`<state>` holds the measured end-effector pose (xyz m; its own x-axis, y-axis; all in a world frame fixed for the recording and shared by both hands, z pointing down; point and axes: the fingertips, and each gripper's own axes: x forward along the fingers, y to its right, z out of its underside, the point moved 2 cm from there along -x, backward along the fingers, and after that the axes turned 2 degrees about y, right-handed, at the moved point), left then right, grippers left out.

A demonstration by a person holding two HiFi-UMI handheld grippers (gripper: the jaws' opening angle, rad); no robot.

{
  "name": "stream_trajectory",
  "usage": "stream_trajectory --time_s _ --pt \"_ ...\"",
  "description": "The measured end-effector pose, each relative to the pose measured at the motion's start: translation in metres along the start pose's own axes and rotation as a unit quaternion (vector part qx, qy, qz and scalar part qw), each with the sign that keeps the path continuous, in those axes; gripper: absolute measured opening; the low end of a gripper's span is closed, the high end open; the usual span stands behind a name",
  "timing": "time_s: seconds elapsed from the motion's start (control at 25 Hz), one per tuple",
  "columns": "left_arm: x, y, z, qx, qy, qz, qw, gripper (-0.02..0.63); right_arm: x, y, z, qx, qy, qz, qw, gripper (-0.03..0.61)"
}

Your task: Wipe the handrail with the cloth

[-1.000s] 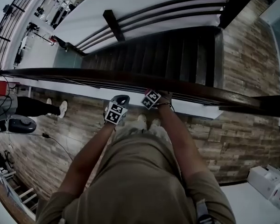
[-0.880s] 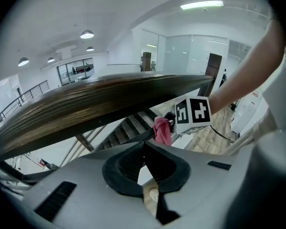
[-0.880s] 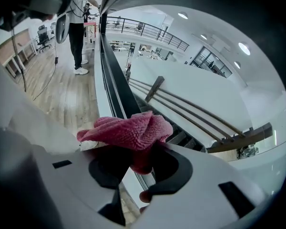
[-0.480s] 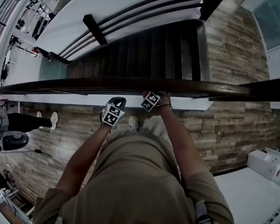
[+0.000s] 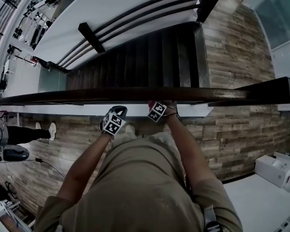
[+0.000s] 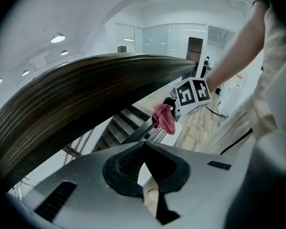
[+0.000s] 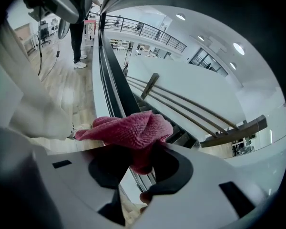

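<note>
Handrail [image 5: 111,95]: dark wood, smooth, semi-gloss. Cloth [image 7: 128,128]: pink looped weave, rough. Floor [image 5: 241,134]: wood-look planks, matt.

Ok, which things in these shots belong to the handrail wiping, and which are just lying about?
Part of the job:
- handrail
- pink cloth, clamped in the right gripper
- left gripper, shut and empty

Just there:
- staircase
- white boxes
- bystander's legs
</note>
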<state>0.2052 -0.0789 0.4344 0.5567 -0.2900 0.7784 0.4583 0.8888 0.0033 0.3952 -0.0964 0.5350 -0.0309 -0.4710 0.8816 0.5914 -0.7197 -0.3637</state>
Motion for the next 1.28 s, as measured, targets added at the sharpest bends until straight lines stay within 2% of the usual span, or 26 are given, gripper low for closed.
stream_trajectory --time_s 0.4,0.68,1.0,1.28 --pt "0.085 0.099 -0.087 -0.001 -0.004 0.022 0.9997 0.018 -0.020 0.061 0.131 -0.009 0.028 0.015 0.999 0.121" --pt "0.132 0.159 -0.138 0.008 0.011 0.040 0.9991 0.018 -0.030 0.094 0.214 -0.004 0.014 0.013 1.000 0.121" --pt "0.145 0.193 -0.174 0.022 0.027 0.047 0.9983 0.017 -0.048 0.128 0.298 0.017 -0.013 0.030 0.999 0.121" --pt "0.151 0.223 -0.186 0.029 0.032 0.052 0.9977 0.017 -0.069 0.151 0.382 0.001 -0.070 0.057 0.996 0.121"
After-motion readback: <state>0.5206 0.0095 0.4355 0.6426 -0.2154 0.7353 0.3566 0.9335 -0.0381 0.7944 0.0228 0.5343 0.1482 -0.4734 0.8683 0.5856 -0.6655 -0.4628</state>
